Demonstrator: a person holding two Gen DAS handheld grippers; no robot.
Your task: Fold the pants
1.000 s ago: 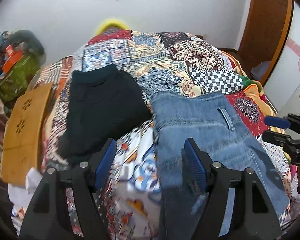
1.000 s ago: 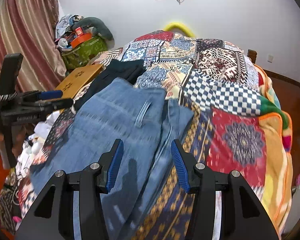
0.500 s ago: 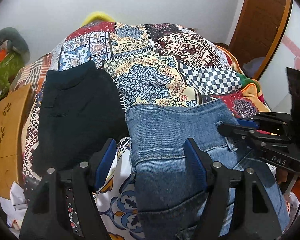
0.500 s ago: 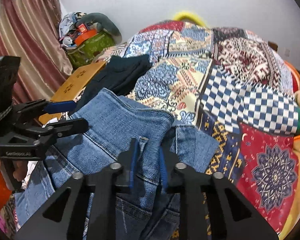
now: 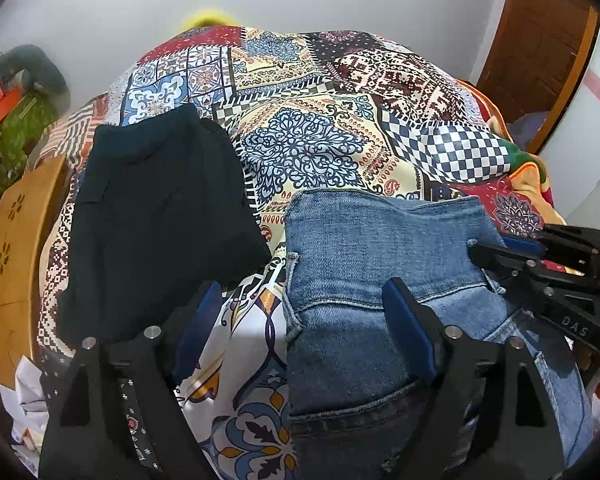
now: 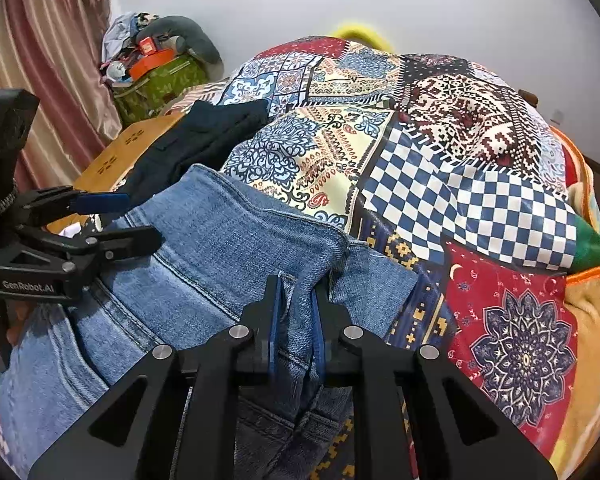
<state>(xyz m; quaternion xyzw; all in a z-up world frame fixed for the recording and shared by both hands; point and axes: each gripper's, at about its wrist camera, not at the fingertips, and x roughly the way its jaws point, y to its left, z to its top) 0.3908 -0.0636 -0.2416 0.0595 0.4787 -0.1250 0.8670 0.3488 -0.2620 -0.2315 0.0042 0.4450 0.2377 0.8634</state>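
Note:
Blue jeans (image 5: 364,256) lie on the patchwork bedspread (image 5: 312,144), waistband toward the far side. My left gripper (image 5: 300,328) is open, its jaws straddling the jeans' left edge, low over the cloth. My right gripper (image 6: 296,304) is shut on a fold of the jeans (image 6: 228,248) near the waistband's right corner. The right gripper also shows in the left wrist view (image 5: 540,260) at the jeans' right edge. The left gripper shows in the right wrist view (image 6: 112,220) at the left, open.
A folded dark garment (image 5: 152,216) lies left of the jeans. A wooden board (image 5: 16,248) sits at the bed's left edge. A green bag with clutter (image 6: 156,76) stands by the curtain. A wooden door (image 5: 540,40) is at the right.
My right gripper has closed on the jeans' waistband fold. Both grippers have moved forward and lower toward the waistband; the left one stays open.

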